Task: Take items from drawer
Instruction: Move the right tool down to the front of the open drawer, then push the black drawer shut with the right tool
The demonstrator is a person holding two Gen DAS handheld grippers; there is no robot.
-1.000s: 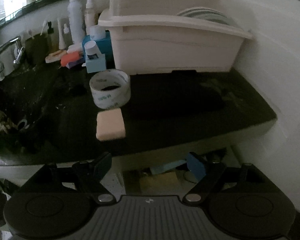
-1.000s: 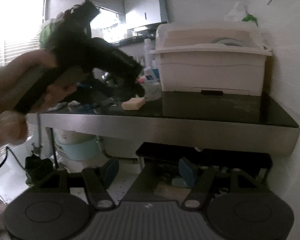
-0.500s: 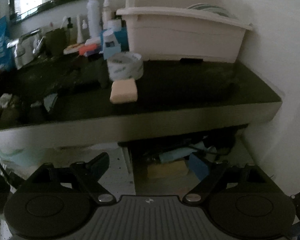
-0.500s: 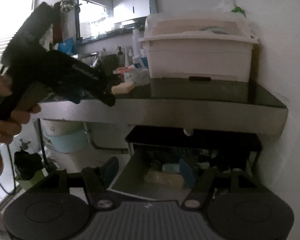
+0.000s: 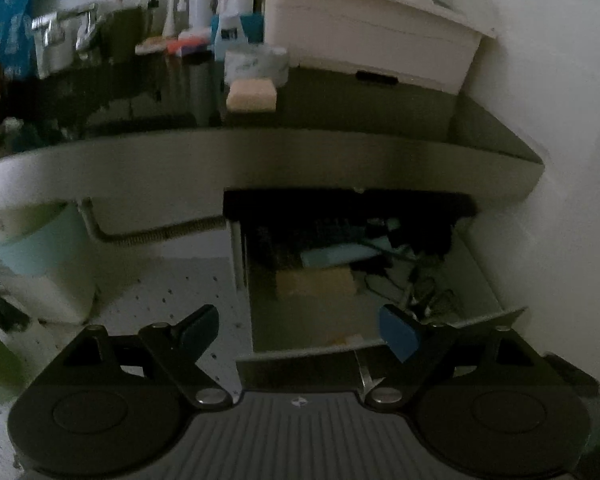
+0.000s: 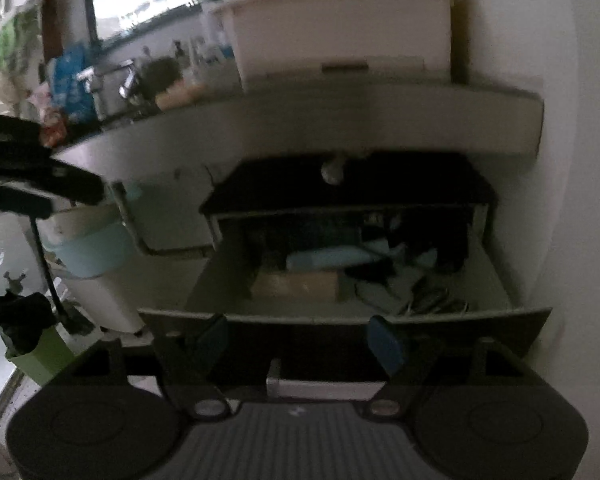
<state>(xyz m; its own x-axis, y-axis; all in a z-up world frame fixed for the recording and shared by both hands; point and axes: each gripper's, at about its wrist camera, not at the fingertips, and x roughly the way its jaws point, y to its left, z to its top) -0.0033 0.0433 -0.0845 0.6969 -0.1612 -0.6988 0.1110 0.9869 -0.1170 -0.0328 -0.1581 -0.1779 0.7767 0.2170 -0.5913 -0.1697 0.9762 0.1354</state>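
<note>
An open drawer [image 5: 476,322] [image 6: 380,316] stands pulled out under the steel counter, against the right wall. Inside lie a tan block [image 5: 316,282] [image 6: 296,284], a pale blue flat item [image 5: 336,255] [image 6: 324,258] and a dark tangle of cables and small things [image 5: 416,288] [image 6: 416,284]. My left gripper [image 5: 298,330] hangs open just in front of the drawer's front edge, with nothing between its fingers. In front of the drawer's front panel my right gripper [image 6: 302,340] is open and empty too. The left gripper's body [image 6: 32,176] shows at the left of the right wrist view.
The counter [image 5: 260,160] carries a sponge [image 5: 251,95], a tape roll [image 5: 256,63], bottles and a cream dish-rack box [image 5: 372,36]. A white wall [image 5: 560,160] bounds the right. A light blue bin [image 5: 32,248] and a flexible pipe [image 5: 148,234] sit under the counter at left.
Both grippers have dropped from counter height to the drawer's level and moved closer to it. The drawer's inside now fills the middle of both views.
</note>
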